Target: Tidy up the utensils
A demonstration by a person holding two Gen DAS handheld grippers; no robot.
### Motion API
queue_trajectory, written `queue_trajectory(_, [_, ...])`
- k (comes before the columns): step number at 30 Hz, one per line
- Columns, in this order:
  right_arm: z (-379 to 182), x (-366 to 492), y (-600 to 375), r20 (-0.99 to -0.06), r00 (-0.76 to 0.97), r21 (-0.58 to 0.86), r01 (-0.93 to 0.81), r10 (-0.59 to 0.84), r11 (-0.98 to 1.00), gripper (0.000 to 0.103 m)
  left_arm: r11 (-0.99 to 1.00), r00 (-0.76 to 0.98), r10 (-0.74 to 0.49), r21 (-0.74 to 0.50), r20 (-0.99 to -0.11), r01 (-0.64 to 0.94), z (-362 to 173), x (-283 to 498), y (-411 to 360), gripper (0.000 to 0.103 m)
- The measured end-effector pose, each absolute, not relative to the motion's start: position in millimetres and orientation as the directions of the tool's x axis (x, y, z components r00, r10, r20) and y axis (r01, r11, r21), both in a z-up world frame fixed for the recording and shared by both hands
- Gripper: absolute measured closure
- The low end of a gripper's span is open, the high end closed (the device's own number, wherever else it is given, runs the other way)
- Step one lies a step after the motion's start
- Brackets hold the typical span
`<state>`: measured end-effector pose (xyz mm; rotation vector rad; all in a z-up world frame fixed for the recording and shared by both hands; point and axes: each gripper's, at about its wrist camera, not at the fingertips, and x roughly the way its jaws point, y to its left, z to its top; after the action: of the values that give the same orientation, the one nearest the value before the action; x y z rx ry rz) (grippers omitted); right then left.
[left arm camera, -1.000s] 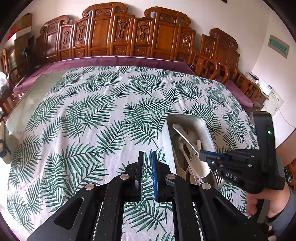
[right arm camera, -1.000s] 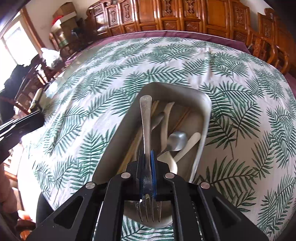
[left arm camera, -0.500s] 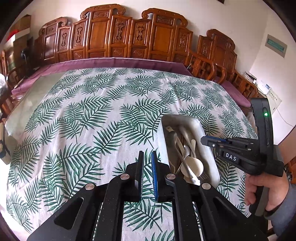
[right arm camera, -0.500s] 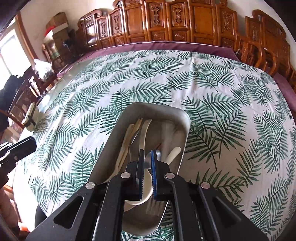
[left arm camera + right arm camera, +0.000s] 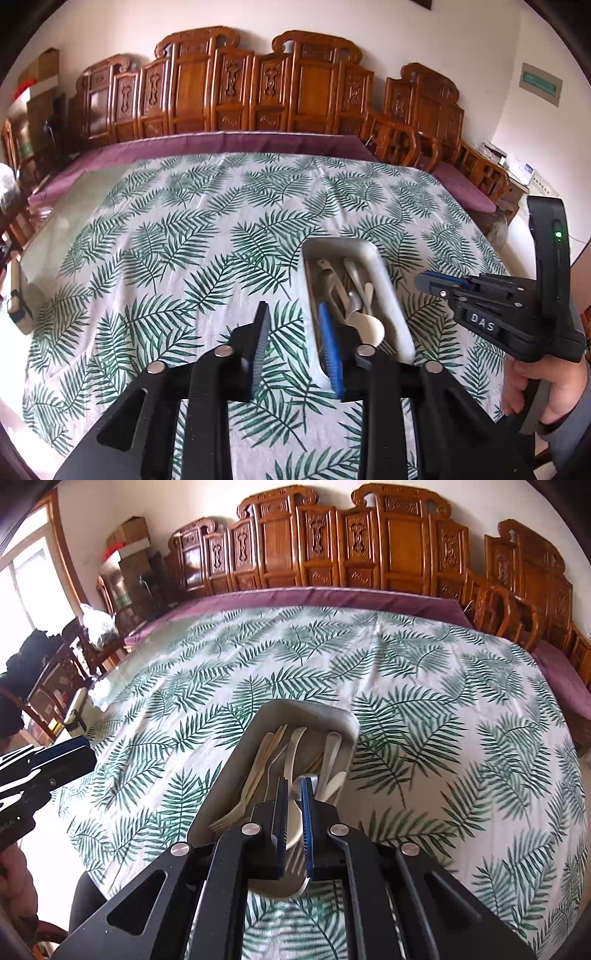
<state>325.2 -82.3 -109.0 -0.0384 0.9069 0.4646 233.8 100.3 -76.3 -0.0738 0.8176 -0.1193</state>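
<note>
Right wrist view: tray (image 5: pixel 347 723) long axis runs away from camera | right gripper (image 5: pixel 293 812) jaws slightly apart, empty | left gripper (image 5: pixel 295 339) jaws spread

One tray (image 5: pixel 236 760), two grippers (image 5: pixel 295 325) (image 5: pixel 293 794)

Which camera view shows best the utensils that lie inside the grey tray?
The right wrist view: it looks along the grey tray, so the pale wooden fork, metal spoon and chopsticks are separate, though the right tongs cover the near end. The left wrist view shows the tray obliquely; the utensils overlap.
</note>
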Motion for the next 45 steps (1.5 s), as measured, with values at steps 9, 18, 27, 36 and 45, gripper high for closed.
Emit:
queue_trajectory(9, [-83.6, 273.1, -126.8, -0.721, 0.599, 0.14, -0.367, 0.348, 0.92, 0.049, 0.995, 0.722, -0.101, -0.069, -0.684, 0.073, -58.6, 198.9, 74.0, 0.013])
queue_trajectory(18, [-68.3, 211.9, -169.7, -0.66, 0.693, 0.101, -0.301, 0.29, 0.948, 0.003, 0.999, 0.741, -0.052, -0.03, -0.67, 0.043, -56.8, 168.0, 51.4, 0.008])
queue_trajectory(27, [-33.2, 166.0, -195.9, -0.589, 0.77, 0.081, -0.247, 0.246, 0.966, 0.003, 0.998, 0.805, -0.054, -0.01, -0.59, 0.059, -23.9, 125.2, 32.4, 0.008])
queue_trajectory(36, [19.0, 123.3, -205.4, -0.472, 0.847, 0.079, -0.236, 0.245, 0.969, 0.003, 0.999, 0.863, -0.034, -0.008, -0.504, 0.035, 22.7, 87.4, 26.8, 0.008])
queue_trajectory(45, [37.0, 101.8, -215.1, -0.42, 0.879, 0.085, -0.209, 0.225, 0.974, 0.003, 1.0, 0.886, -0.022, -0.006, -0.463, 0.022, 40.2, 68.6, 24.1, 0.008])
